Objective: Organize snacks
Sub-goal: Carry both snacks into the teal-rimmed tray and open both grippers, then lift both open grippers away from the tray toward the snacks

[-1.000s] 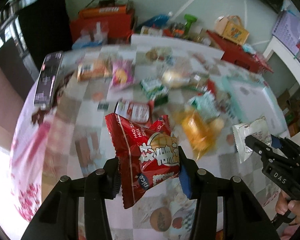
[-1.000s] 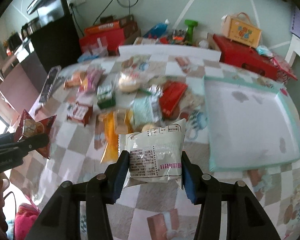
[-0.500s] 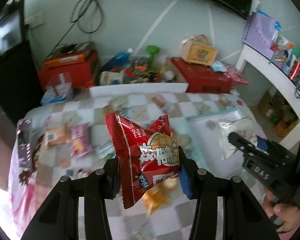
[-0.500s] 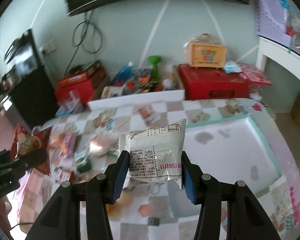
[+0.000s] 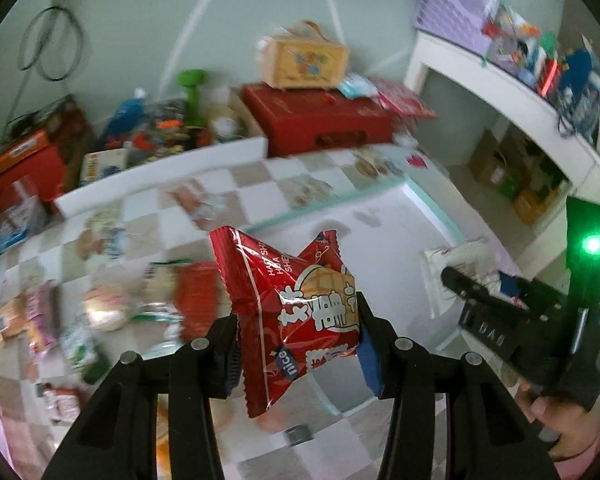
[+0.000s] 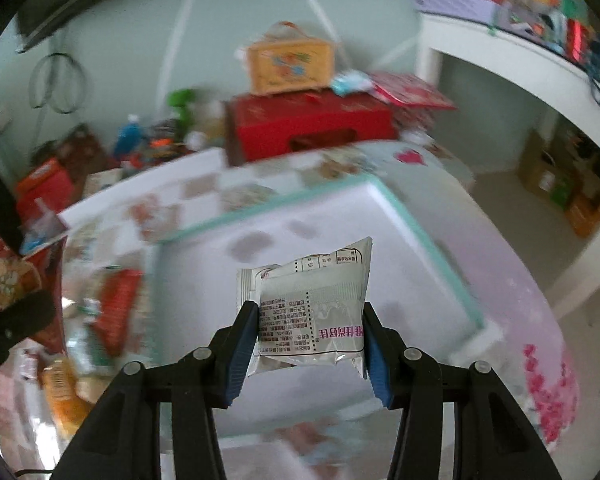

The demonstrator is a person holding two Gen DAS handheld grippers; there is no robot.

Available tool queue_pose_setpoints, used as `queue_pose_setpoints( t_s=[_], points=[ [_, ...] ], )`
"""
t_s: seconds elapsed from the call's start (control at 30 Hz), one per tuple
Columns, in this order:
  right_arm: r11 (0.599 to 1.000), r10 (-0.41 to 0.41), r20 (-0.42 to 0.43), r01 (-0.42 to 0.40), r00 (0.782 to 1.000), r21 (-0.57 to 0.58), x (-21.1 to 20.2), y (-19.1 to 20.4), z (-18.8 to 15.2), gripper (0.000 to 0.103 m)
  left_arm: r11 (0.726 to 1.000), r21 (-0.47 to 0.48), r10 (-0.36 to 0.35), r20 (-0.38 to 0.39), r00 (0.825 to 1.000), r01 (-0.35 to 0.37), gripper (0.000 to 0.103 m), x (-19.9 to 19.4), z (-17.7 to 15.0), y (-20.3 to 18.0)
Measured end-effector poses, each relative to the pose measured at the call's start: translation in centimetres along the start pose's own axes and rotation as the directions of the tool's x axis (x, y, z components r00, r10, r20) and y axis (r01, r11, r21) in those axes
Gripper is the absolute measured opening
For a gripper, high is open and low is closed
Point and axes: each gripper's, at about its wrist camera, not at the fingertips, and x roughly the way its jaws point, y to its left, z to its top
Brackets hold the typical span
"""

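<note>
My left gripper (image 5: 298, 328) is shut on a red snack packet (image 5: 292, 312), held in the air over the near corner of a white tray with a teal rim (image 5: 432, 208). My right gripper (image 6: 308, 332) is shut on a white snack packet (image 6: 312, 312) with printed text, held above the same tray (image 6: 416, 224). In the left wrist view the right gripper (image 5: 456, 280) and its white packet (image 5: 440, 276) show at the right, with a hand below. In the right wrist view the red packet (image 6: 8, 280) shows at the far left.
Several loose snack packets (image 5: 112, 312) lie blurred on the checked tablecloth left of the tray. Beyond the table's far edge stand a red box (image 5: 320, 120), an orange case (image 5: 304, 62), a green dumbbell (image 5: 190, 96) and other clutter. A white shelf (image 5: 500, 96) runs along the right.
Both grippers have swung right, away from the snack pile to above the white tray, each keeping its packet. The views tilted up, showing more wall and shelf.
</note>
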Motion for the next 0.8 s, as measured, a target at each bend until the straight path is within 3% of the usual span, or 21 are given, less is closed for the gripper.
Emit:
queue_pose_setpoints(
  t_s=[0.27, 0.47, 0.5, 0.6, 0.8],
  points=[
    [0.995, -0.079, -0.052, 0.082, 0.996, 0.054, 3.0, -6.0, 0.4, 0.053, 0.998, 0.051, -0.023, -0.070, 0.997, 0.027, 0.049, 6.0, -0.2, -4.6],
    [0.995, -0.074, -0.093, 0.079, 0.993, 0.058, 5.4, -6.9, 0.6, 0.053, 0.998, 0.068, -0.004, -0.112, 0.994, 0.012, 0.049, 9.3, -0.4, -6.2],
    [0.995, -0.072, -0.098, 0.078, 0.993, 0.057, 5.7, -6.9, 0.6, 0.054, 0.998, 0.065, -0.001, -0.117, 0.993, 0.009, 0.052, 9.6, -0.4, -6.2],
    [0.996, -0.061, -0.108, 0.067, 0.992, 0.060, 6.1, -6.7, 0.5, 0.060, 0.998, 0.059, 0.004, -0.124, 0.992, 0.003, 0.075, 9.8, -0.3, -6.1],
    [0.996, -0.058, -0.102, 0.065, 0.993, 0.059, 5.8, -6.4, 0.7, 0.067, 0.999, 0.043, 0.005, -0.099, 0.995, -0.001, 0.077, 8.4, -0.3, -5.1]
  ],
)
